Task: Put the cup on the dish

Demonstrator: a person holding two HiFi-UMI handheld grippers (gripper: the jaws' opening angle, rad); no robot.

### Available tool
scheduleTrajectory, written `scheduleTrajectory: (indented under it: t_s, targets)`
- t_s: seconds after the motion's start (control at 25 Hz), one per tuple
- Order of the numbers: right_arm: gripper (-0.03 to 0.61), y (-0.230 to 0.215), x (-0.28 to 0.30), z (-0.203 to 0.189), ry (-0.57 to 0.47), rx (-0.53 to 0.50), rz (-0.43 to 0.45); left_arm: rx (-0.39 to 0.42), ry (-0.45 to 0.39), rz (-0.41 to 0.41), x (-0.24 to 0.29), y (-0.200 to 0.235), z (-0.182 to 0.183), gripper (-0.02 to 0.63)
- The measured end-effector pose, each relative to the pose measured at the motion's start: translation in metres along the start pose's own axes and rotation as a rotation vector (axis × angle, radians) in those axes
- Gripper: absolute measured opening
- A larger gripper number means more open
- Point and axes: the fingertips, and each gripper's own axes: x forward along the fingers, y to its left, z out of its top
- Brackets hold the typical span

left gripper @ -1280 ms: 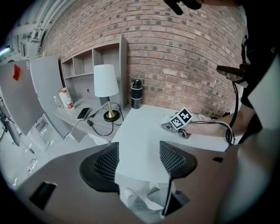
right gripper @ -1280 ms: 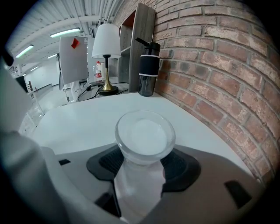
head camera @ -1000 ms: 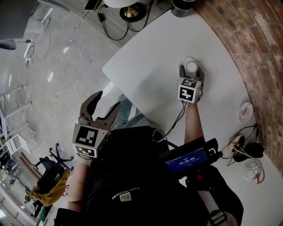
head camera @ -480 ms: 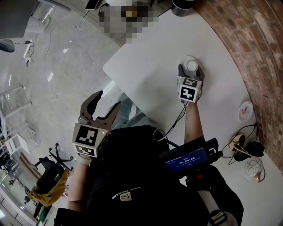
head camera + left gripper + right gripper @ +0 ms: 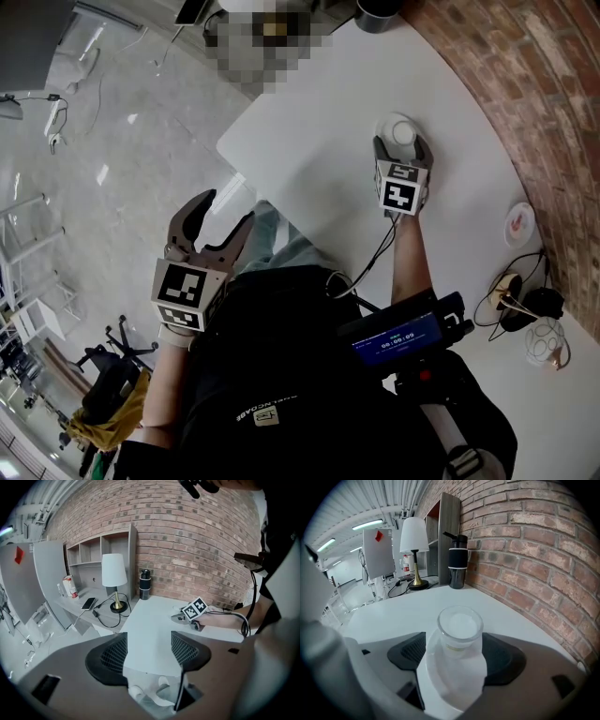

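**As my right gripper (image 5: 457, 652) is letting go, the cup (image 5: 459, 626) is standing on the dish (image 5: 451, 681)**

While I am reaching over the white surface (image 5: 323, 108) with my right gripper, its jaws are opening on either side of the clear cup, and neither pad is pressing on it. The cup is standing upright on the white dish, which is lying on the surface between my jaws, near the brick wall (image 5: 525, 559). Beyond it, a black flask (image 5: 458, 566) is standing beside that wall. My left gripper (image 5: 225, 214) is hanging off the edge of the surface, over the floor (image 5: 122, 159) and well apart from the cup. Its jaws are standing apart with nothing between them.
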Motion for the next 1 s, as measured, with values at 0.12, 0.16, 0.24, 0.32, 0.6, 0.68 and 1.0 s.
scheduleTrajectory:
  t_s: [0.12,0.16,0.24,0.32,0.6,0.68,1.0]
  targets:
    - [0.356,0.000,-0.009,-0.001,0.011,0.003,-0.011,0.016,-0.016,-0.013,-0.002,0.005,0.004,0.296]
    - [0.356,0.001,-0.012,-0.001,0.013,0.005,-0.012,0.021,-0.020,-0.018,-0.003,0.006,0.005,0.296]
    - [0.356,0.001,-0.019,0.000,0.011,0.015,-0.019,0.031,-0.030,-0.032,-0.003,0.008,0.007,0.296]
    - [0.356,-0.001,-0.029,0.002,0.005,0.035,-0.031,0.041,-0.040,-0.048,-0.004,0.009,0.009,0.296]
    - [0.356,-0.004,-0.070,0.012,-0.012,0.079,-0.059,0.081,-0.075,-0.115,-0.003,0.010,0.020,0.296]
    - [0.356,-0.006,-0.083,0.017,-0.019,0.098,-0.063,0.097,-0.088,-0.138,-0.002,0.008,0.026,0.296]
    - [0.354,-0.003,-0.134,0.026,-0.028,0.190,-0.042,0.142,-0.139,-0.238,0.010,-0.002,0.053,0.296]
